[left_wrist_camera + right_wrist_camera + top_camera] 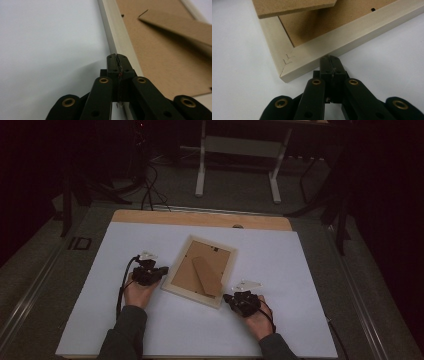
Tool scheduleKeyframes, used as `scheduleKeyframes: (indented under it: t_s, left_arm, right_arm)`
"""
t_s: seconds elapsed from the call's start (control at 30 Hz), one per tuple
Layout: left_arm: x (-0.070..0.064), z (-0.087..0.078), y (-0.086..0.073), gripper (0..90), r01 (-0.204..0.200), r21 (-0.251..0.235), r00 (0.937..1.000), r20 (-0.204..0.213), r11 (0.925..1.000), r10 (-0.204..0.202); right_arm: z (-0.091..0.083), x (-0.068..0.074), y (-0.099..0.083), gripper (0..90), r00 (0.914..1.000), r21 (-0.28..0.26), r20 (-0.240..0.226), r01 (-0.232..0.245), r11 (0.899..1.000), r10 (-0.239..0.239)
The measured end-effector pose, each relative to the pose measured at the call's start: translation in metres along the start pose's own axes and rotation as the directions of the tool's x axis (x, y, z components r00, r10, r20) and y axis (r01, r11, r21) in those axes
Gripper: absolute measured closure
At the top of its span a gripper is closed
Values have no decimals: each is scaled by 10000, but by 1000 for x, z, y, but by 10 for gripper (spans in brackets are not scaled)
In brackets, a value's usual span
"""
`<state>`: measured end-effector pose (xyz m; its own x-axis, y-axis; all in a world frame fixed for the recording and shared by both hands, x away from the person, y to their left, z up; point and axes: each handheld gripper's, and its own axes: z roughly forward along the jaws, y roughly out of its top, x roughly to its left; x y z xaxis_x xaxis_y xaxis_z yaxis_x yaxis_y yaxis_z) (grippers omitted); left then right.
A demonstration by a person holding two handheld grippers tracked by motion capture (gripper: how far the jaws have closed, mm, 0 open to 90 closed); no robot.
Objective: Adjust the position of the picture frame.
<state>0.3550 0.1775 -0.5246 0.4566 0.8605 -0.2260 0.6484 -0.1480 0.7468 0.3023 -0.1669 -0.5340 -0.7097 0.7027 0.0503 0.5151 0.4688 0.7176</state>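
A pale wooden picture frame (174, 271) lies face down on the white sheet, turned at an angle. Its brown backing (186, 269) faces up, with the cardboard easel stand (207, 276) lifted a little off it. My left gripper (163, 273) is shut, and its tips rest against the frame's long left rail (113, 40). My right gripper (226, 297) is also shut, with its tips pressed to the outer side of the near rail (352, 37), close to a corner joint (286, 61). Neither holds anything. The stand (292, 6) overhangs that corner.
The white sheet (310, 285) covers most of the wooden tabletop (200, 217), whose bare strip shows at the back. Beyond the table stand white desk legs (201, 165), and cables (150, 190) lie on the dark floor.
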Motion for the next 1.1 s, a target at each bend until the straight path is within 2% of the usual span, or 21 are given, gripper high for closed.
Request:
scheduleKeyframes:
  t_s: [0.07, 0.13, 0.23, 0.37, 0.5, 0.77, 1.1]
  left_arm:
    - [-5, -11, -3, 900, -72, -282, 9999, 75, 9996, 74]
    - [-10, -20, -6, 900, -342, -408, 9994, 87, 9986, 346]
    - [-18, -29, -14, 900, -657, -398, 9978, 6, 9970, 658]
    - [-22, -36, -25, 900, -866, -318, 9961, -202, 9957, 860]
    - [-23, -39, -31, 900, -948, -148, 9949, -367, 9954, 942]
    - [-23, -40, -37, 883, -992, -43, 9944, -372, 9951, 989]
    - [-21, -43, -42, 865, -841, 36, 9956, -415, 9965, 841]
  right_arm:
    - [0, 0, 0, 900, 10000, -8, 27, 37, 10000, -37]
    - [0, 1, 0, 900, 10000, 7, 11, 66, 10000, -66]
    - [0, 0, 0, 900, 10000, 14, -26, 72, 10000, -72]
    - [0, 1, 1, 900, 9999, 26, -23, 100, 9999, -100]
    - [1, 2, 1, 900, 9999, 36, -42, 164, 9999, -164]
    - [2, 7, 2, 900, 9993, 26, -154, 349, 9994, -348]
    - [8, 19, 6, 900, 9969, 14, -366, 700, 9975, -699]
